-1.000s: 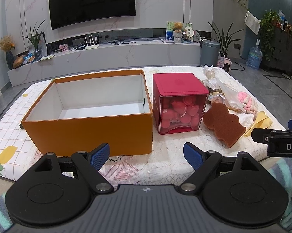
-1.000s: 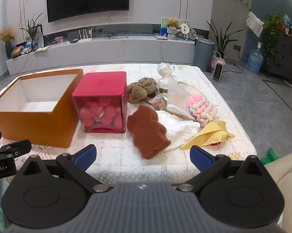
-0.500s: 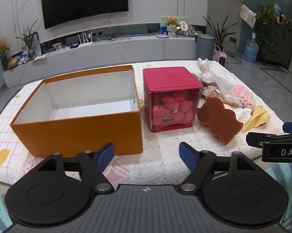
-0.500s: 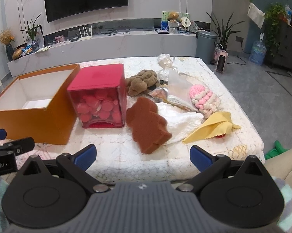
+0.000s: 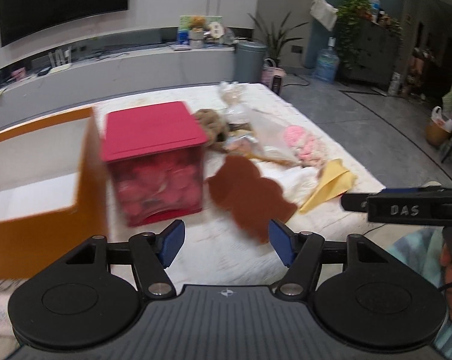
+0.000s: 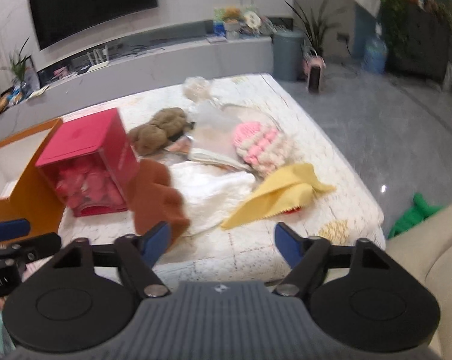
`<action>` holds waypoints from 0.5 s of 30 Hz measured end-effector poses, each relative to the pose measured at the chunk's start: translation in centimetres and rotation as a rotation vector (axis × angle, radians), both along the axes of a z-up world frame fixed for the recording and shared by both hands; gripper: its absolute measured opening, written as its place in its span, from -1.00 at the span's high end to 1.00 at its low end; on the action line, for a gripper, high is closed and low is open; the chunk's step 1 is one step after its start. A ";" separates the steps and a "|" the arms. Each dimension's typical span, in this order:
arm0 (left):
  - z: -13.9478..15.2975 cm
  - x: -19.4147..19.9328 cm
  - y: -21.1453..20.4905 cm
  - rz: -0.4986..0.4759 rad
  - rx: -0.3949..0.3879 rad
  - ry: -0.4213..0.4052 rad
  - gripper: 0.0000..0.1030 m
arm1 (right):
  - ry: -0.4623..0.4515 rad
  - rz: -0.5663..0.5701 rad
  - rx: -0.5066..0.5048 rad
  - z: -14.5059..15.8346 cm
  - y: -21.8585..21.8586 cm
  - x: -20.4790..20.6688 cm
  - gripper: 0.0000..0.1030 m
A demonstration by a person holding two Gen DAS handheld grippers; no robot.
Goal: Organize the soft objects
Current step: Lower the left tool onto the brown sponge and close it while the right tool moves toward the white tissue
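Left gripper (image 5: 224,246): jaws spread, just narrowing, nothing between.
Right gripper (image 6: 221,247): likewise.
Bear-shaped sponge (image 6: 157,193): lying beside red box (image 6: 91,165).

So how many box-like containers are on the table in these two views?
2. The open orange box sits at the table's left end; the red lidded box, with a clear front showing pink pieces, stands just right of it. Nothing suggests a third, though the soft pile could hide something small.
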State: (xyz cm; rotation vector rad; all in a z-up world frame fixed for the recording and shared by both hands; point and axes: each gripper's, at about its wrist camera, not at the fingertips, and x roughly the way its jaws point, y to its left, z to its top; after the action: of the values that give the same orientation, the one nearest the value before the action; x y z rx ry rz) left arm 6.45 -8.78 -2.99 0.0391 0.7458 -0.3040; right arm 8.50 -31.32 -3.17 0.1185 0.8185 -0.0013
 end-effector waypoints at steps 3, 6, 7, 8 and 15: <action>-0.9 1.3 -1.8 -0.034 0.002 -0.004 -0.62 | 0.030 -0.003 0.027 -0.6 -0.8 1.0 -0.25; -2.0 2.4 -3.7 -0.069 0.025 -0.005 -0.63 | 0.028 -0.003 0.031 -0.9 -1.3 2.0 -0.17; -2.3 2.8 -4.2 -0.073 0.035 -0.004 -0.64 | 0.024 -0.011 0.038 -0.9 -1.5 2.2 -0.16; -2.7 3.1 -4.7 -0.075 0.042 -0.004 -0.64 | 0.021 -0.023 0.050 -1.1 -1.8 2.6 -0.07; -5.0 5.0 -7.8 -0.072 0.133 0.003 -0.71 | 0.058 -0.064 0.142 -2.4 -3.5 4.1 -0.03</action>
State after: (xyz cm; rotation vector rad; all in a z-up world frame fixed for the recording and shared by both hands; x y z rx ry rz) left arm 11.42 -16.63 -8.01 0.1916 0.7677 -0.3222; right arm 12.56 -34.78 -5.57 0.2803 0.8722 -0.0072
